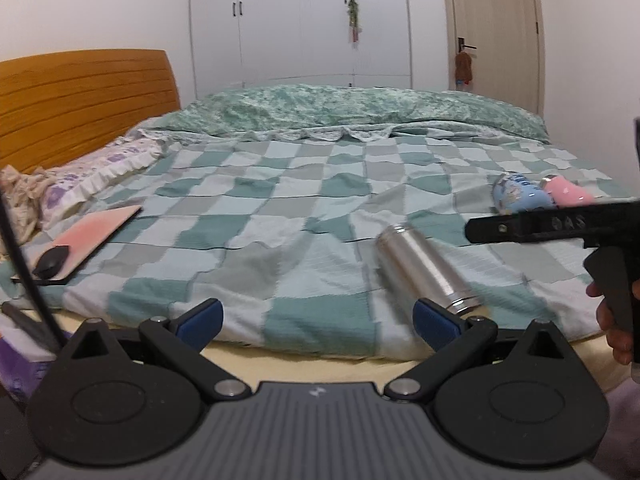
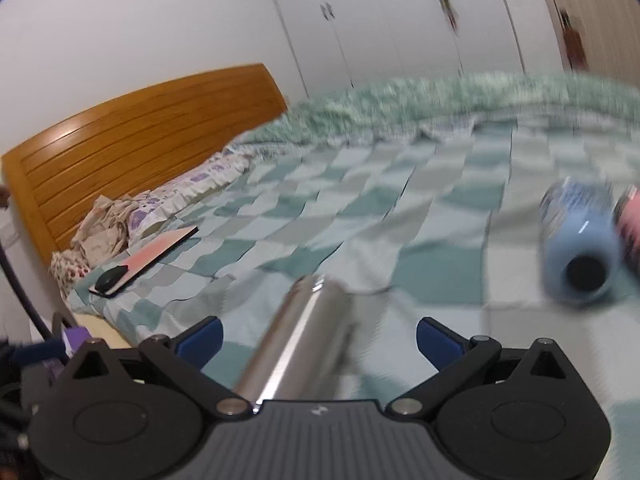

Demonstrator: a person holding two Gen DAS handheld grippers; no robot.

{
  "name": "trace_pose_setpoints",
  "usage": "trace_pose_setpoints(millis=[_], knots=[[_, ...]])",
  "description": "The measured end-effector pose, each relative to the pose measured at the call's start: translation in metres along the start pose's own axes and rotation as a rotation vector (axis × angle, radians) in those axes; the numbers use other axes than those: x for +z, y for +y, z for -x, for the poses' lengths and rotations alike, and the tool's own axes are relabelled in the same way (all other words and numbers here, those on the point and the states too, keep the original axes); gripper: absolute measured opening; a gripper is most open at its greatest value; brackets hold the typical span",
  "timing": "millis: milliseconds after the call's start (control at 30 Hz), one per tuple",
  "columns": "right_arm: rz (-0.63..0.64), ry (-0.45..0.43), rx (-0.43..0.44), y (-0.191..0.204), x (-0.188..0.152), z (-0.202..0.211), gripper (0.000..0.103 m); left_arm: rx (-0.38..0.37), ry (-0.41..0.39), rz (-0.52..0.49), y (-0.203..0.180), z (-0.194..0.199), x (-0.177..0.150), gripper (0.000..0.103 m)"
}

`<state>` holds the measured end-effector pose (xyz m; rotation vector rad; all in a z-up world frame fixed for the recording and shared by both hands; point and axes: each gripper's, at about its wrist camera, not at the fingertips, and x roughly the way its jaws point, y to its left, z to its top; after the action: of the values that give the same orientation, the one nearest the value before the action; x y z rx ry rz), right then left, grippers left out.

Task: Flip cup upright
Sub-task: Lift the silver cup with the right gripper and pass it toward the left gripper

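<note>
A silver steel cup (image 1: pixel 428 268) lies on its side on the checked bedspread, near the bed's front edge. In the right wrist view the silver cup (image 2: pixel 304 332) lies between the wide-open fingers of my right gripper (image 2: pixel 318 340), not touched by them. My left gripper (image 1: pixel 318 322) is open and empty, low at the bed's edge, with the cup just beyond its right finger (image 1: pixel 436 322). A blue cup (image 1: pixel 518 196) (image 2: pixel 580 248) and a pink cup (image 1: pixel 566 192) (image 2: pixel 632 224) lie on their sides farther right. The right gripper's body (image 1: pixel 560 224) shows at the right of the left wrist view.
A pink pad (image 1: pixel 100 228) with a black mouse (image 1: pixel 50 266) lies at the bed's left. Pillows (image 1: pixel 92 172) and a wooden headboard (image 1: pixel 80 104) are at the left, a green quilt (image 1: pixel 360 108) at the back. A cable (image 1: pixel 24 256) hangs at left.
</note>
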<state>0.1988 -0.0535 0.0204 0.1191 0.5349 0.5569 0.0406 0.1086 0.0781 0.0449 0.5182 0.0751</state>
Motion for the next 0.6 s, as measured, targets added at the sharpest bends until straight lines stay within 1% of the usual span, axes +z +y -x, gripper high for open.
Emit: trace_pose_setpoints(millis=[133,233,367,500,600], knots=[[0.105,-0.040,-0.028,-0.024,0.003,0.022,0.103,-0.033,0.033,0.008,-0.023,-0.016,0.012,0.103],[0.160,-0.056,-0.050,-0.043,0.003,0.030,0.103,-0.038,0.064,0.005,-0.039,-0.031,0.020,0.103],[0.193,-0.075,-0.053,-0.066,0.003,0.034,0.103,-0.040,0.108,-0.005,-0.061,-0.055,0.033,0.103],[0.228,-0.100,-0.053,-0.083,0.002,0.032,0.103,-0.025,0.167,-0.020,-0.080,-0.086,0.047,0.103],[0.234,-0.122,-0.054,-0.092,0.000,0.030,0.103,-0.026,0.236,-0.002,-0.088,-0.112,0.057,0.103]])
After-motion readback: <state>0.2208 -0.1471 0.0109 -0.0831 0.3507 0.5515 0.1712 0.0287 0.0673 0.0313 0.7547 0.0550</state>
